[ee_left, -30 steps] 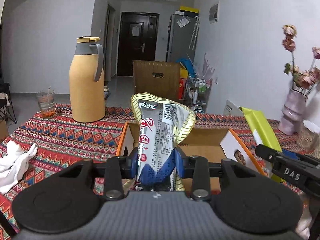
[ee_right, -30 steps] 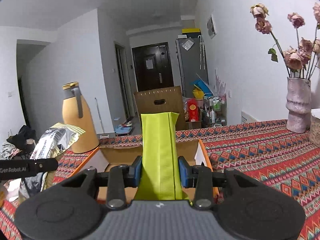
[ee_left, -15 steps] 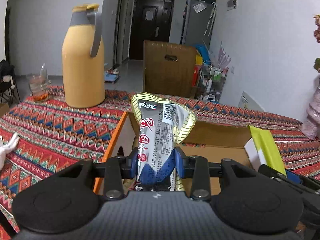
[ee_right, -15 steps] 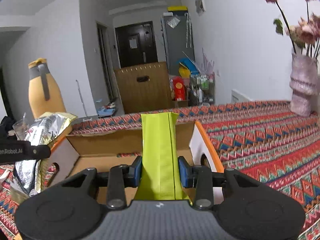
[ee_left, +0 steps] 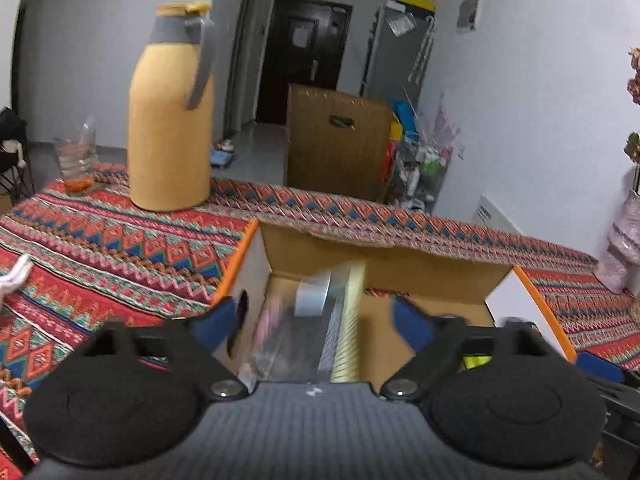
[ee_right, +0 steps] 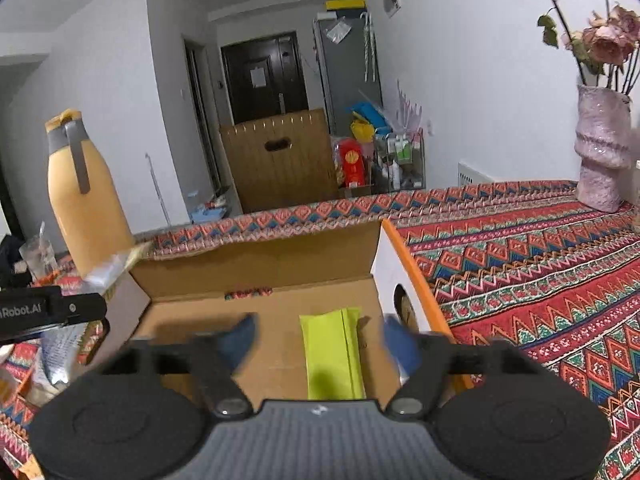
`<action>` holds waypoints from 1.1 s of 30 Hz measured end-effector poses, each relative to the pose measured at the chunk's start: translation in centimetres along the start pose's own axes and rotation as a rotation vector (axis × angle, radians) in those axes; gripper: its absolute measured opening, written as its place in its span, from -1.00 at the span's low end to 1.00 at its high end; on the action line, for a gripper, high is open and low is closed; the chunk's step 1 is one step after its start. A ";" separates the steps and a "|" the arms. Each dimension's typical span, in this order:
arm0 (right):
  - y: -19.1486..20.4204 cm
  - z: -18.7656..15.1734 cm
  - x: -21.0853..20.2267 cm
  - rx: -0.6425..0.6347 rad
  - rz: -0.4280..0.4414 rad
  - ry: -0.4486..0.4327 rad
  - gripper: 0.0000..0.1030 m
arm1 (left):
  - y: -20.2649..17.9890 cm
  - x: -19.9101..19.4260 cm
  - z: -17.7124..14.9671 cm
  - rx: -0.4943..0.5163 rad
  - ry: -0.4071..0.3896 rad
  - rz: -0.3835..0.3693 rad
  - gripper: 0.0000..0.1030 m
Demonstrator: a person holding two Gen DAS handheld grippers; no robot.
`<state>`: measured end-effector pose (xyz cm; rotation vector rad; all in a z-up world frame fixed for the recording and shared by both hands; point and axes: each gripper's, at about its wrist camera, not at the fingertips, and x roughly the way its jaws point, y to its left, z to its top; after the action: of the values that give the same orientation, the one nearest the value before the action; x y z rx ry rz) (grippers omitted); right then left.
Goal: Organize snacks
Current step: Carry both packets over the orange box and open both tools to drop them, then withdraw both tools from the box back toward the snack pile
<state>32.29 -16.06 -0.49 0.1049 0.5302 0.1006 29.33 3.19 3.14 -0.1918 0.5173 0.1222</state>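
Far left beyond left gripper (ee_left: 314, 326): drinking glass (ee_left: 76, 160), yellow thermos (ee_left: 170, 120) on patterned tablecloth (ee_left: 120, 248). Left gripper jaws just opened wide, released; silver snack bag (ee_left: 304, 320) blurred between the blue pads, touching neither, inside open cardboard box (ee_left: 384, 252) directly ahead. Right gripper (ee_right: 318, 338) jaws also just opened, nothing clamped; green snack packet (ee_right: 332, 354) lying on box floor between the pads, nearer the right one, apart from both. Far right past right gripper: pink vase (ee_right: 602, 152) with dried flowers.
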 end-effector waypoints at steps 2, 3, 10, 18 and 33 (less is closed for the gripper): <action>-0.1 0.1 -0.7 0.006 0.005 -0.028 0.89 | 0.0 -0.6 0.1 -0.005 -0.026 0.014 1.00; -0.2 0.2 -0.9 0.015 0.010 -0.035 0.98 | 0.0 -0.7 0.2 -0.004 -0.026 0.008 1.00; -0.2 0.6 -2.0 0.026 0.021 -0.057 1.00 | -0.2 -1.3 0.5 -0.003 -0.039 0.006 1.00; -0.4 1.4 -3.1 0.019 0.017 -0.092 1.00 | 0.1 -3.9 1.5 -0.027 -0.088 0.007 1.00; -0.2 1.8 -10.0 -0.033 0.025 -0.169 1.00 | 0.8 -10.6 0.7 0.006 -0.122 0.045 1.00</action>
<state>24.67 -17.61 6.00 0.0872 0.3588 0.1233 20.33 3.38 8.91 -0.1658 0.4001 0.1752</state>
